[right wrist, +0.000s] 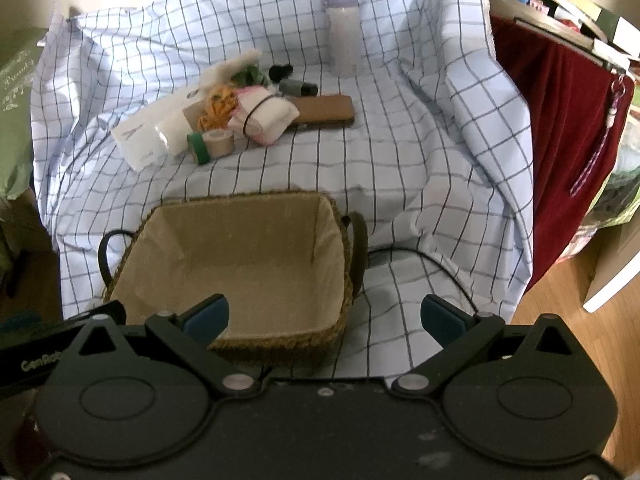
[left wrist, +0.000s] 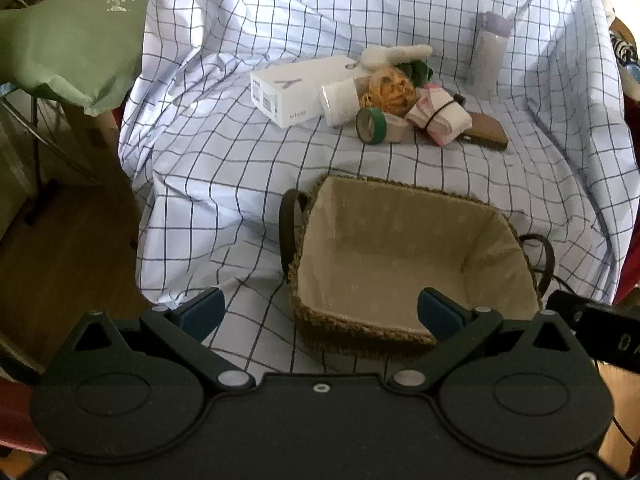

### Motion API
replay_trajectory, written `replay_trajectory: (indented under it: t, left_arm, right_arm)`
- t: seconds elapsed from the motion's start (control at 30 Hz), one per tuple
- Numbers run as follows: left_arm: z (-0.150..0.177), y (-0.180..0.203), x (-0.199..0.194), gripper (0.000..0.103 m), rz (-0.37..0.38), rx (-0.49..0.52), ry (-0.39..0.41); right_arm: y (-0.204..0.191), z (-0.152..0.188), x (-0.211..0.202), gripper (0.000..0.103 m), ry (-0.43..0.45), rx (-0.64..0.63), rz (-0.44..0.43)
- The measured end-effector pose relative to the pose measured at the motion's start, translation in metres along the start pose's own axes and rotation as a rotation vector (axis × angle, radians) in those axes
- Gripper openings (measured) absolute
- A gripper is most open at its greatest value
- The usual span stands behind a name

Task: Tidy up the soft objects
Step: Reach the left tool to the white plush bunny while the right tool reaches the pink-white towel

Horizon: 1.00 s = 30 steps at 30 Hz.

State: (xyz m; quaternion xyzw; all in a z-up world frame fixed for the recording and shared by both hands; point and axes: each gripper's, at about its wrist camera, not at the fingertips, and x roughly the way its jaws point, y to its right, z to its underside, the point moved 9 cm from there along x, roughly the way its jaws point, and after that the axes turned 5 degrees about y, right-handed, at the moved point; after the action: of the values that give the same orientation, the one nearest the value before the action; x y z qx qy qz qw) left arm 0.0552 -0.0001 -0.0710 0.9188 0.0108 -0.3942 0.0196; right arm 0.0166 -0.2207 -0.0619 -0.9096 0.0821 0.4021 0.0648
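Observation:
A woven basket (left wrist: 316, 312) (right wrist: 340, 320) with a beige lining stands empty on the checked cloth, near me. Behind it lies a pile: a white plush toy (left wrist: 394, 56), an orange yarn ball (left wrist: 390, 90) (right wrist: 220, 110), a folded pink-and-white cloth (left wrist: 440, 118) (right wrist: 264, 118) held by a black band, and something green (left wrist: 418, 68) (right wrist: 250, 74). My left gripper (left wrist: 322, 314) hangs open over the basket's near left corner. My right gripper (right wrist: 324, 318) hangs open over its near right corner. Neither holds anything.
Also in the pile: a white box (left wrist: 298, 88) (right wrist: 138, 138), a white cup (left wrist: 340, 102), green tape (left wrist: 370, 125) (right wrist: 199, 147), beige tape (right wrist: 219, 143), a brown case (left wrist: 486, 132) (right wrist: 324, 111). A tall bottle (left wrist: 490, 52) (right wrist: 342, 30) stands behind. A red drape (right wrist: 560, 148) hangs right; a black cable (right wrist: 420, 260) lies beside the basket.

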Motion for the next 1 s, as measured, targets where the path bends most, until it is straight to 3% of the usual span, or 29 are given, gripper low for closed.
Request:
replay_trajectory:
  t: [0.27, 0.47, 1.0]
  left_arm:
    - [-0.025, -0.004, 0.000, 0.099, 0.003, -0.012, 0.088]
    - [-0.047, -0.006, 0.009, 0.097, 0.014, -0.019, 0.101]
    - [-0.115, -0.008, 0.067, 0.094, 0.028, 0.014, 0.122]
  right_arm:
    - [-0.004, -0.032, -0.001, 0.102, 0.129, -0.035, 0.004]
    - [-0.008, -0.065, 0.003, 0.102, 0.212, -0.033, 0.008]
    - [-0.024, -0.129, 0.072, 0.102, 0.202, -0.002, 0.001]
